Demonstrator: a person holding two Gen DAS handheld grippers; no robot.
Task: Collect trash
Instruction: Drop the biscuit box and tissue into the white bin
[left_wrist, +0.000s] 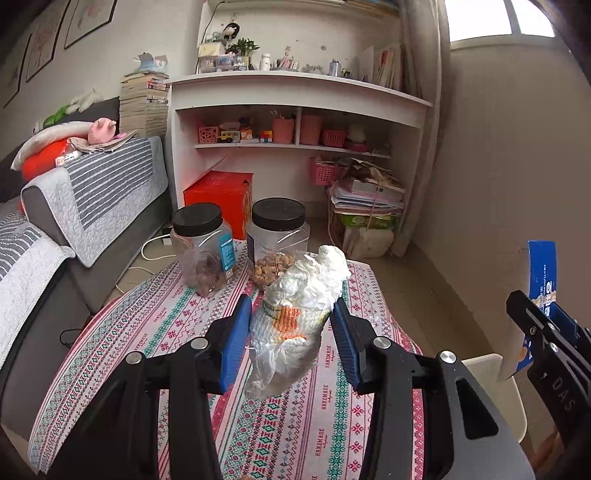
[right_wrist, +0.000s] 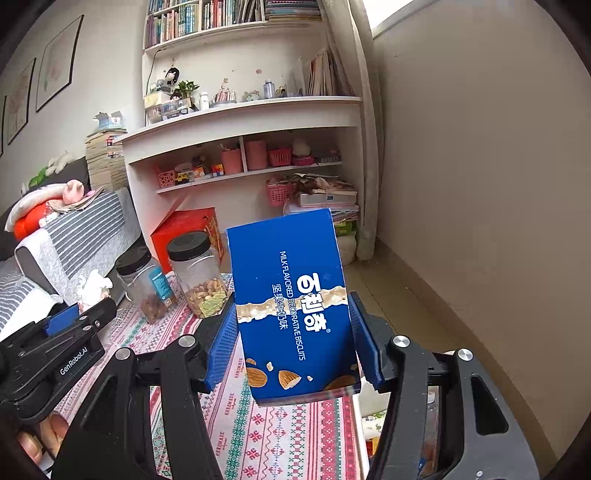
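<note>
Fingers, left gripper (left_wrist: 291, 332): clamped on crumpled plastic wrapper (left_wrist: 295, 314), lifted clear of counter (left_wrist: 147, 332). Right gripper (right_wrist: 291, 339): clamping blue biscuit box (right_wrist: 295, 306), upright. Both likely held for binning.

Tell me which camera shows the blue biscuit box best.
The right wrist view. There the blue biscuit box fills the centre, held between the right claw's pads, its printed face and almond pictures readable. The left wrist view catches the box only as a thin edge-on strip at the far right, partly hidden behind that claw.
</note>
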